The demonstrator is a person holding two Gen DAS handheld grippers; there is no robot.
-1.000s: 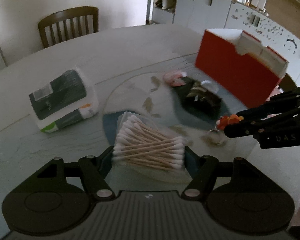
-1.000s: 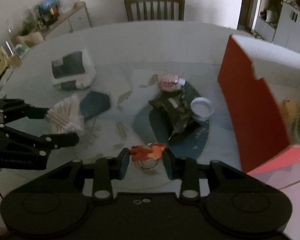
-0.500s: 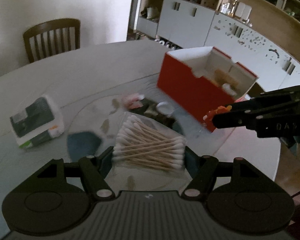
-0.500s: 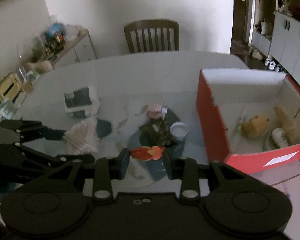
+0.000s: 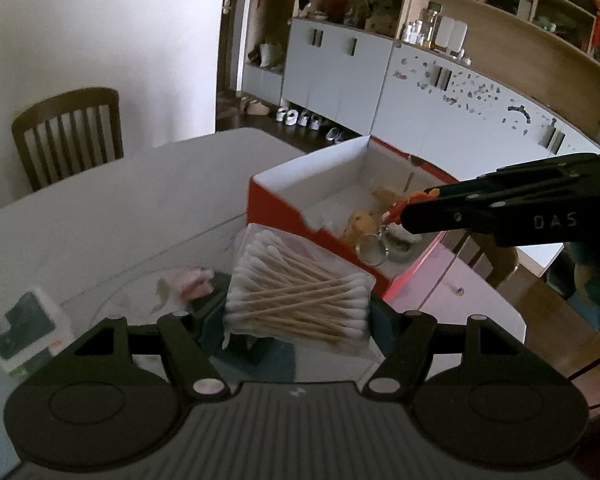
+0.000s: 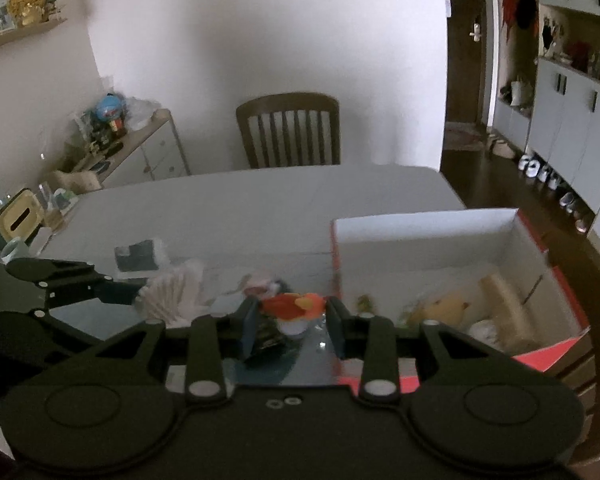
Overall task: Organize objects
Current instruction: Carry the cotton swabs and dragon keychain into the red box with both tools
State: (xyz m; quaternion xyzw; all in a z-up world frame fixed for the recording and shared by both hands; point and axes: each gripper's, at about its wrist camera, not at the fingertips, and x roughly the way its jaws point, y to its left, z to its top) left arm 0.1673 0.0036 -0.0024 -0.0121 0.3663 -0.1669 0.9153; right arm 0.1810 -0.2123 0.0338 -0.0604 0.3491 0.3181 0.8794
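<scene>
The left gripper [image 5: 298, 312] clamps a clear pack of cotton swabs [image 5: 300, 300] while the right gripper [image 6: 294, 316] pinches an orange keychain [image 6: 294, 305] beside the red box [image 6: 540, 356].

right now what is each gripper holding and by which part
Left gripper: cotton swab pack, clamped across its sides. Right gripper: orange keychain, by its charm, ring dangling.
</scene>
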